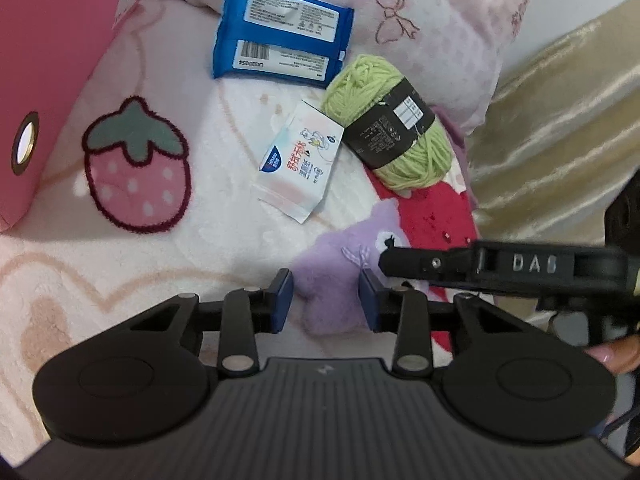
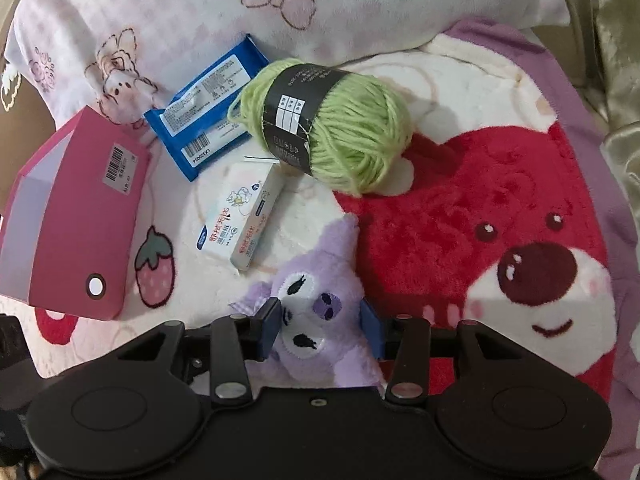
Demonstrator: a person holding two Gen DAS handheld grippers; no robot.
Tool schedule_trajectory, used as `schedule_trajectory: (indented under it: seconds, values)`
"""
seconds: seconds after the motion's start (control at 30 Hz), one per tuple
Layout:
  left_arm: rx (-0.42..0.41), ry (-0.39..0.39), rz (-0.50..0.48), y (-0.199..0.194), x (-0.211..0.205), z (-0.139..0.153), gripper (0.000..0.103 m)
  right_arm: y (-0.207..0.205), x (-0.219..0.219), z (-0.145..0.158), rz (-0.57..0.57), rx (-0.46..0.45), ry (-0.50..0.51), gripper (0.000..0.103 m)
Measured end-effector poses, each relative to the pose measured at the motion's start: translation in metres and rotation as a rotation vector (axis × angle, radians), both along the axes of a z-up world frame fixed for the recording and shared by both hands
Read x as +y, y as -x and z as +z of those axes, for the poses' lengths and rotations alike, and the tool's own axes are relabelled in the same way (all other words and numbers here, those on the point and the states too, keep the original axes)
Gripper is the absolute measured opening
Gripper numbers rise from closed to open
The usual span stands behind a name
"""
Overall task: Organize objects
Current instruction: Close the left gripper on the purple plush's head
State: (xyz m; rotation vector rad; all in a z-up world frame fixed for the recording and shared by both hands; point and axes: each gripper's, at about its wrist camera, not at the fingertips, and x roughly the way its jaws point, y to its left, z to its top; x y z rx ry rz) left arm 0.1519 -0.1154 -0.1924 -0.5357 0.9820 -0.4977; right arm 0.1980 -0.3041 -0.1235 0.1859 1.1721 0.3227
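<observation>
Left wrist view: the left gripper [image 1: 326, 300] stands over a fleece blanket [image 1: 224, 248], its blue pads on either side of the purple plush toy [image 1: 340, 280]. The pads sit at the toy's flanks; whether they press on it cannot be told. The right gripper [image 1: 384, 263] reaches in from the right edge, with raised letters "DAS" on its black finger, its tip at the toy's eye. Open blanket lies to the left, around a printed strawberry [image 1: 136, 164]. The pink box [image 1: 44, 80] closes off the left edge; a gold curtain [image 1: 560, 120] bounds the right. Beyond the toy lie a white tissue pack [image 1: 298, 160] with Chinese print, a green yarn ball [image 1: 388, 128] in a black paper band, and a blue wipes pack [image 1: 280, 32] showing a barcode; its small print is unreadable.

Right wrist view: the right gripper [image 2: 320, 330] has its jaws partly open around the plush toy's [image 2: 320, 308] face, one pad at each cheek; firm contact cannot be confirmed. The red bear print [image 2: 500, 240] on the blanket offers clear room to the right. The pink box [image 2: 72, 216] lies tilted at the left with its open end facing up-left; its inside appears empty, and a barcode sticker sits on its side. The tissue pack [image 2: 240, 216], wipes pack [image 2: 208, 112] and yarn ball [image 2: 328, 120] lie close together beyond the toy, outside the box. A pillow [image 2: 200, 8] closes the far edge.
</observation>
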Motion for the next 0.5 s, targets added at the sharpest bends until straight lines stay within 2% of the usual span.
schedule_trajectory:
  seconds: [0.37, 0.5]
  values:
    - [-0.021, -0.054, -0.039, 0.0061, -0.0096, -0.0006, 0.035, 0.0032, 0.0066, -0.0047, -0.002, 0.025, 0.057, 0.049]
    - [-0.030, -0.038, -0.040, 0.0064, -0.0098, -0.0008, 0.035, 0.0019, 0.0057, -0.0076, 0.020, 0.040, 0.036, 0.052]
